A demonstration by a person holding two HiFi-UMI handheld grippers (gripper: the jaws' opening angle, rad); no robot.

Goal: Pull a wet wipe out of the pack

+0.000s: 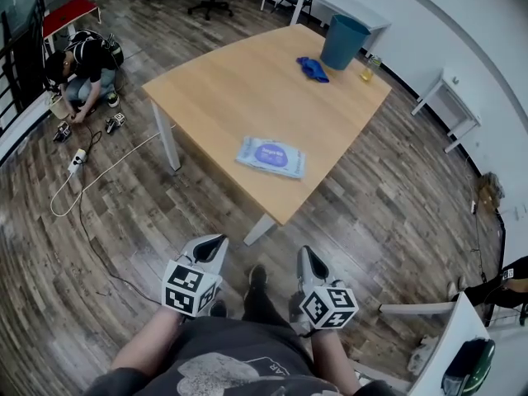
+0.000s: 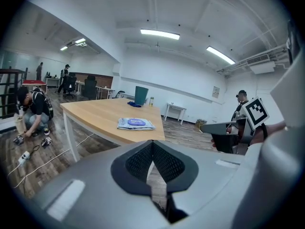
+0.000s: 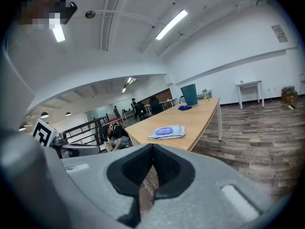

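Note:
A flat pale-blue wet wipe pack point(image 1: 271, 156) with a purple label lies near the front corner of the wooden table point(image 1: 223, 81). It also shows in the left gripper view, where the wet wipe pack point(image 2: 135, 123) sits ahead on the tabletop, and in the right gripper view as the wet wipe pack point(image 3: 167, 131). My left gripper point(image 1: 218, 242) and right gripper point(image 1: 304, 253) are both held low, well short of the table, over the floor. Both are shut with nothing between the jaws.
A teal bin point(image 1: 343, 40), a blue cloth point(image 1: 313, 68) and a small yellow bottle point(image 1: 366, 72) stand at the table's far end. A person point(image 1: 81, 64) crouches on the floor at the left among cables point(image 1: 91, 180). A white side table point(image 1: 450, 106) stands right.

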